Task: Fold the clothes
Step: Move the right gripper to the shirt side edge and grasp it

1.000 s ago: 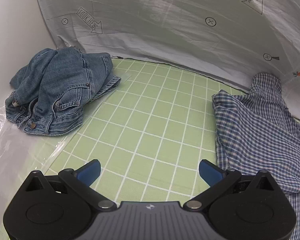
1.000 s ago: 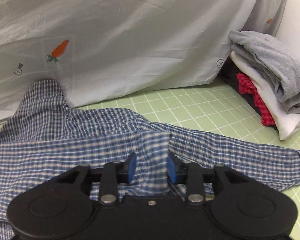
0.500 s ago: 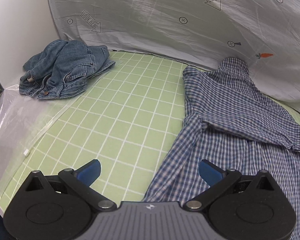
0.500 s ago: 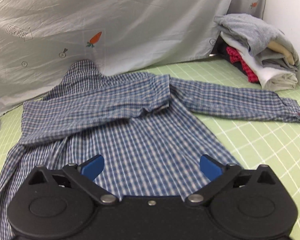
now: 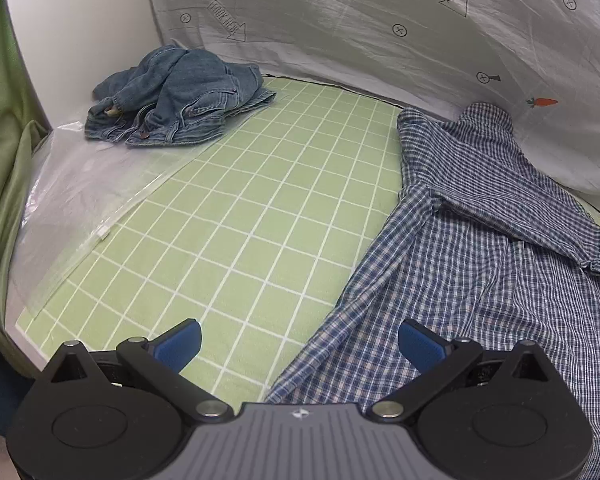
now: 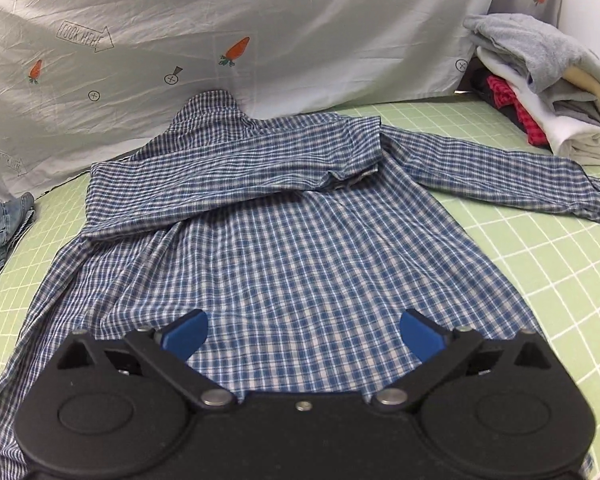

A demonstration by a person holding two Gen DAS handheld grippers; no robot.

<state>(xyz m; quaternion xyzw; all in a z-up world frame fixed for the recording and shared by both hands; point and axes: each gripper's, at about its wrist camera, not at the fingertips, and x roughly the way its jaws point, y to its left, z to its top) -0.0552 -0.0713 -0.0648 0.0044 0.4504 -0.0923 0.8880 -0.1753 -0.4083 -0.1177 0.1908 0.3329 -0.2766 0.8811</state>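
While both tongs, L (image 5: 300,344) & R (image 6: 303,334), gape empty, jeans (image 5: 176,94) lie left of plaid shirt (image 6: 284,248).

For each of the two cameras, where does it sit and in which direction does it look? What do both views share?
Left wrist: sits on the left gripper, jaws open, looking forward and down over the green grid mat to the crumpled jeans; only the gripper shows.
Right wrist: sits on the right gripper, jaws just opened and empty, looking down over the plaid shirt to the stack of folded clothes; only the gripper shows.
Shared: shirt, jeans, mat, the printed sheet behind.
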